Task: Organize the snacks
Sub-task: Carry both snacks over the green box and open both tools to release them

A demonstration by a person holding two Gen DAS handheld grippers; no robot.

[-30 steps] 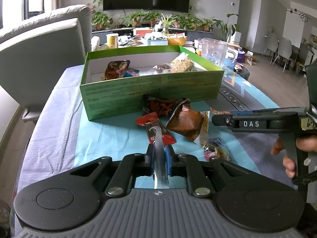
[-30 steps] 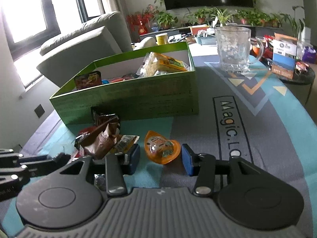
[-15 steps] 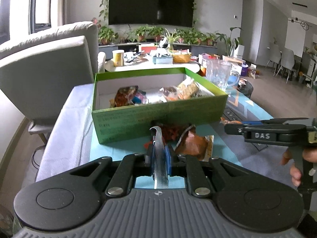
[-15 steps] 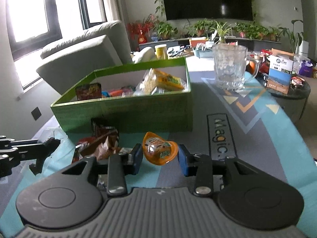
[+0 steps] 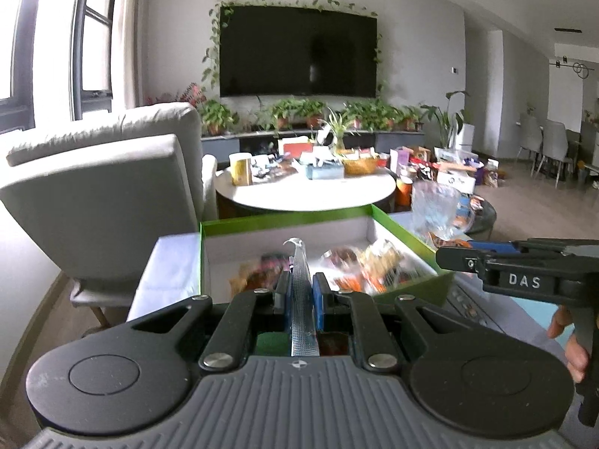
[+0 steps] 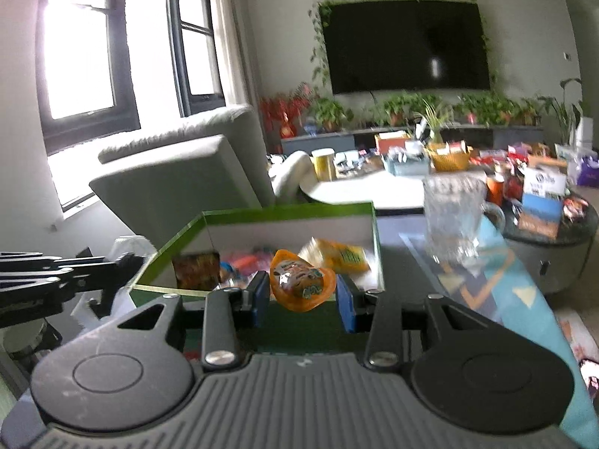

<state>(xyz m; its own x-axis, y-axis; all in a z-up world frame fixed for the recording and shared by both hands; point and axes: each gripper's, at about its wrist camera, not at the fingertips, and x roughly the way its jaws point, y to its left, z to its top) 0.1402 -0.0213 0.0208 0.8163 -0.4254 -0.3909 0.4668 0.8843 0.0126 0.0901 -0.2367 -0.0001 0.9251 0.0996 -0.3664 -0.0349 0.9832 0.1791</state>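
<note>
My left gripper (image 5: pixel 300 292) is shut on the clear crimped end of a red snack packet (image 5: pixel 301 299), held above the near wall of the green box (image 5: pixel 284 222). Several snacks (image 5: pixel 359 265) lie inside the box. My right gripper (image 6: pixel 303 295) is shut on an orange jelly cup (image 6: pixel 299 284), held over the near edge of the same green box (image 6: pixel 288 211), which holds a yellow packet (image 6: pixel 342 258) and a dark packet (image 6: pixel 196 269). Each gripper shows at the edge of the other's view.
A clear glass mug (image 6: pixel 455 220) stands right of the box on the patterned table mat (image 6: pixel 524 292). A grey armchair (image 5: pixel 97 194) is at the left. A round white table (image 5: pixel 307 191) with clutter stands behind the box.
Both grippers have risen from the table with their snacks and moved forward over the green box. The loose packets in front of the box have dropped out of sight.
</note>
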